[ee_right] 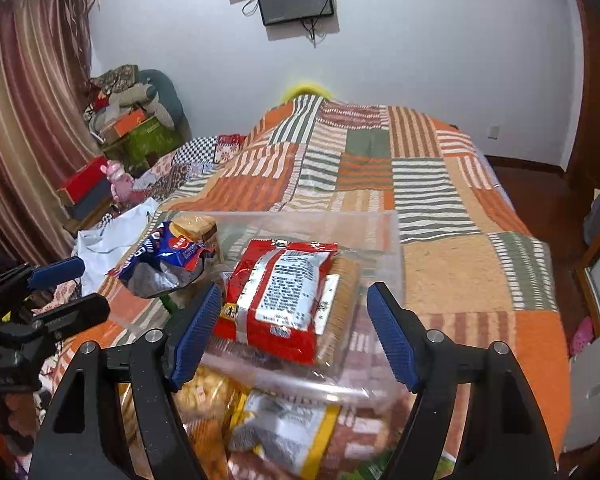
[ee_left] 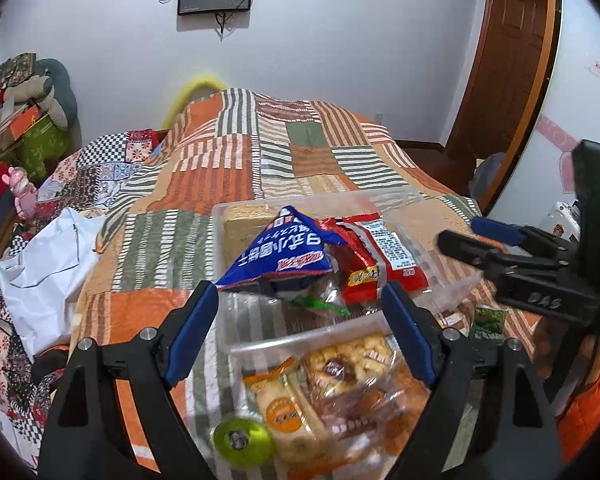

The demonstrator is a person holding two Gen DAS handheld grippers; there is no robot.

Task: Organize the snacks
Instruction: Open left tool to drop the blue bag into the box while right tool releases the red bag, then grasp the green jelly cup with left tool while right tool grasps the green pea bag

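A clear plastic tray (ee_left: 396, 196) lies on the bed and holds a blue snack bag (ee_left: 278, 258), a red packet (ee_left: 380, 258) and a biscuit pack (ee_left: 240, 220). Closer to me, a second clear box (ee_left: 300, 336) is filled with wrapped pastries. My left gripper (ee_left: 300, 296) hangs open above the near box, its pads touching nothing. In the right wrist view the red packet (ee_right: 288, 292) rests on a stack of round biscuits (ee_right: 342, 300). My right gripper (ee_right: 296, 296) stands open around that packet, and its right finger is well clear of it. Each gripper also shows in the other's view, the right gripper (ee_left: 472, 236) and the left gripper (ee_right: 72, 292).
A striped patchwork bedspread (ee_right: 460, 264) covers the bed. A white plastic bag (ee_left: 48, 272) lies at the left, with boxes (ee_right: 88, 188) and a curtain (ee_right: 28, 120) beyond it. A small green packet (ee_left: 488, 322) lies beside the trays. A wooden door (ee_left: 512, 60) stands at the right.
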